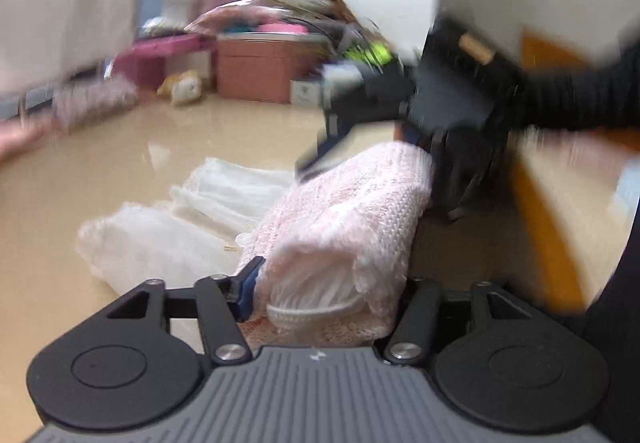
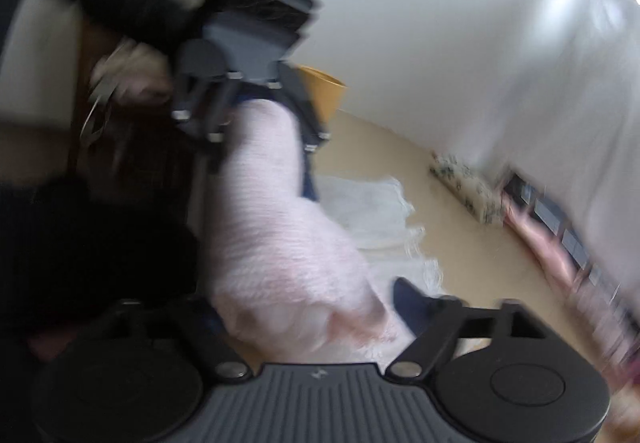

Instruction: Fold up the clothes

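A folded pink knit garment (image 1: 352,211) hangs in the air between my two grippers. My left gripper (image 1: 324,283) is shut on its near end, with one blue finger (image 1: 249,285) showing beside the cloth. The right gripper (image 1: 364,151) clamps the far end. In the right wrist view the same pink garment (image 2: 280,243) runs from my right gripper (image 2: 308,307) up to the left gripper (image 2: 260,123). White lacy clothes (image 1: 180,235) (image 2: 368,211) lie on the floor below. Both views are motion-blurred.
The beige floor (image 1: 100,171) spreads around the clothes. Pink and brown boxes (image 1: 256,71) and a soft toy (image 1: 184,87) stand at the far wall. A floral cushion (image 2: 464,183) lies by a white curtain (image 2: 560,91). Dark sleeves (image 1: 580,99) hold the grippers.
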{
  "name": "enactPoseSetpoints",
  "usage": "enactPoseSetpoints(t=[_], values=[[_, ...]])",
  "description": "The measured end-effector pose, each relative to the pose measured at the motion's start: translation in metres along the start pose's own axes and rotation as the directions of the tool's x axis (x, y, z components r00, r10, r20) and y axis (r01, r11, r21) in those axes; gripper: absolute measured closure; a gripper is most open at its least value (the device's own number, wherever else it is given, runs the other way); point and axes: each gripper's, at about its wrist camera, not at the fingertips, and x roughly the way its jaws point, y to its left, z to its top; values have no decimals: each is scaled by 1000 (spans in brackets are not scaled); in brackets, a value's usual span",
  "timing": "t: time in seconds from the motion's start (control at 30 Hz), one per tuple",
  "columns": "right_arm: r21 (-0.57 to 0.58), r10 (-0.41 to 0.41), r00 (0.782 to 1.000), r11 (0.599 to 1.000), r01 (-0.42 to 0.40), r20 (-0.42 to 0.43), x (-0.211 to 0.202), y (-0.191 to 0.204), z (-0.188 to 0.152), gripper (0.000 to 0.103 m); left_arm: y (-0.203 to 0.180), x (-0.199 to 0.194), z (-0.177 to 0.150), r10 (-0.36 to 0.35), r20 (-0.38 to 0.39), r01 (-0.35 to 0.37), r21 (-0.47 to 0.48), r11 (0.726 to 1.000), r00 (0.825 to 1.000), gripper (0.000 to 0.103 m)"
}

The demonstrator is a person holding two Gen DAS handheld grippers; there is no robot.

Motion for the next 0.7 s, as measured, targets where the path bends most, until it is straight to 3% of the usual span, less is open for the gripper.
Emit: enactPoseSetpoints(t=[0.07, 0.1, 0.17, 0.23, 0.27, 0.37, 0.47, 0.53, 0.6, 0.7], values=[[232, 94, 995, 968, -97, 23, 7, -34, -1, 67, 14, -2, 2, 28, 6, -27, -101, 994, 1000, 51], [360, 135, 990, 922, -143, 47, 10, -53, -4, 67, 21, -2, 3, 42, 8, -41, -152, 988, 999, 51], [589, 204, 973, 775, -230, 111, 16, -90, -10, 61, 35, -4, 5, 71, 10, -66, -251, 966, 997, 51], [753, 241, 953, 589, -294, 184, 23, -123, -16, 59, 49, -6, 7, 99, 9, -90, -348, 933, 995, 45], [773, 221, 956, 566, -288, 195, 26, -127, -19, 60, 56, -6, 8, 113, 7, -102, -396, 913, 994, 37], [822, 178, 970, 519, -234, 165, 35, -124, -26, 64, 77, -9, 11, 155, -2, -133, -530, 837, 988, 29], [850, 128, 985, 500, -168, 119, 23, -120, -33, 57, 97, -10, 13, 191, -17, -157, -643, 749, 981, 12], [859, 87, 992, 498, -124, 93, 10, -119, -37, 43, 101, -6, 14, 194, -20, -159, -661, 734, 981, 2], [857, 12, 993, 505, -105, 114, -13, -119, -37, 26, 105, -1, 15, 197, -23, -160, -678, 718, 980, 2], [900, -87, 992, 435, -43, 89, -20, -125, -41, 19, 112, 6, 15, 201, -28, -162, -703, 693, 979, 3]])
